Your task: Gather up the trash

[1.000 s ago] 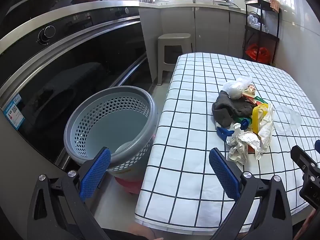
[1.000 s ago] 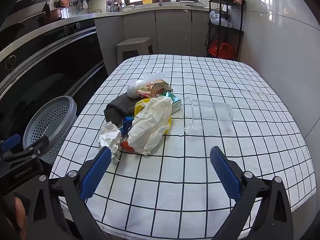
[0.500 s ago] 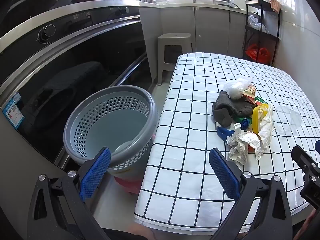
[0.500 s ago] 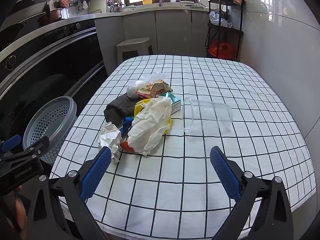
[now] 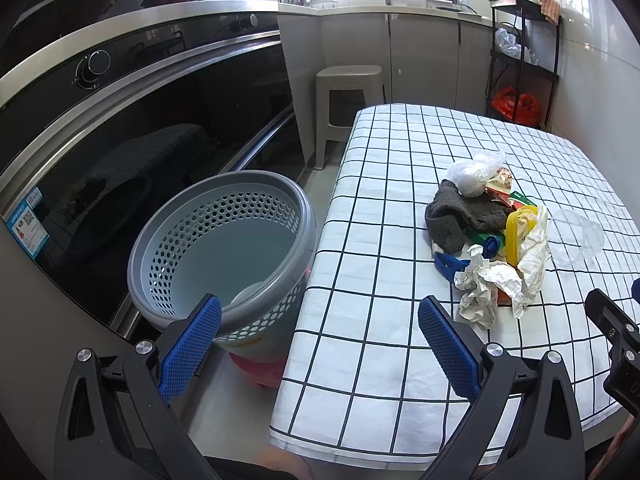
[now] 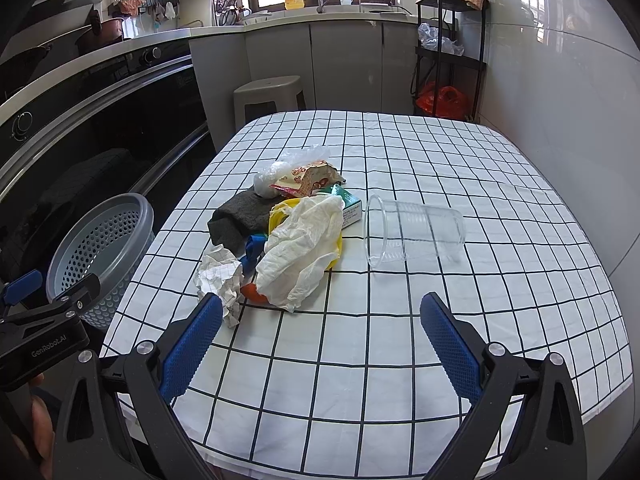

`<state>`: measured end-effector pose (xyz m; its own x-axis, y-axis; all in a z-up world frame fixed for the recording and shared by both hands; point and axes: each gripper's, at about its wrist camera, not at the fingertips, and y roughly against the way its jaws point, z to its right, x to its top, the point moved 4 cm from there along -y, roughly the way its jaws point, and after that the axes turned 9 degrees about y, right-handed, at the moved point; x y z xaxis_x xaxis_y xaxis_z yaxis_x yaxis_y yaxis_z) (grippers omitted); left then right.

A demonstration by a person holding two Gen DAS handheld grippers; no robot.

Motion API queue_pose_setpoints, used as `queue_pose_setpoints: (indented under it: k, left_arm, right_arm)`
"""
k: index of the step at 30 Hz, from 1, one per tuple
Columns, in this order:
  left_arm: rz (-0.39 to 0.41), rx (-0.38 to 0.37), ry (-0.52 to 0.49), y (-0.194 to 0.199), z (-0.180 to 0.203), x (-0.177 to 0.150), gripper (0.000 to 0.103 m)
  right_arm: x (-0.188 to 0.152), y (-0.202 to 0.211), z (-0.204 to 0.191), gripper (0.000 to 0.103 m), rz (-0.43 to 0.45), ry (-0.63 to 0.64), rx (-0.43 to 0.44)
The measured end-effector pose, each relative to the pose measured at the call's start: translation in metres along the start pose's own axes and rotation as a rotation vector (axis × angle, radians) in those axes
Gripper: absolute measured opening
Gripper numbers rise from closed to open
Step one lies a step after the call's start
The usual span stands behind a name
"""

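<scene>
Trash [image 6: 288,236] lies in the same heap on the checked counter [image 6: 400,340] as half a second ago; nothing in it has shifted, and both views are almost unchanged, the left one only a touch lower and closer to the basket.

The heap sits left of the counter's middle: a crumpled paper ball [image 6: 220,276] nearest, a white wrinkled tissue [image 6: 304,248] draped over a yellow piece, a dark grey cloth [image 6: 240,216] to the left, a clear bag [image 6: 276,172] and a printed snack wrapper [image 6: 312,176] at the far side, a green and white carton [image 6: 348,204] to the right. A clear plastic cup [image 6: 416,232] lies on its side just beside the heap, to the right, apart from it. A grey perforated basket [image 5: 224,248] stands on the floor against the counter's left edge, in front of a black oven front. A grey stool [image 6: 272,96] stands beyond the far end, a black wire rack [image 6: 452,40] with a red bag in the far right corner, and a sink under the window.

Both grippers hover level at the near edge. The left gripper [image 5: 318,346] points between basket and counter, jaws spread wide and holding nothing. The right gripper [image 6: 320,344] faces the heap from the near side, jaws likewise released and empty, well short of the paper ball.
</scene>
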<state>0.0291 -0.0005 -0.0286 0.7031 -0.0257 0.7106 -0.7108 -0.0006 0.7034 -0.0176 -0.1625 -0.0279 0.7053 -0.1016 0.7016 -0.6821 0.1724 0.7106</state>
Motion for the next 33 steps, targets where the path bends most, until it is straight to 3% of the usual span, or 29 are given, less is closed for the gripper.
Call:
queue_pose_setpoints:
  k: [33]
  left_arm:
    - [0.001, 0.0, -0.007, -0.0003, 0.0003, -0.0015, 0.097]
  right_arm:
    - [0.0001, -0.0006, -0.0007, 0.095, 0.002, -0.002, 0.004]
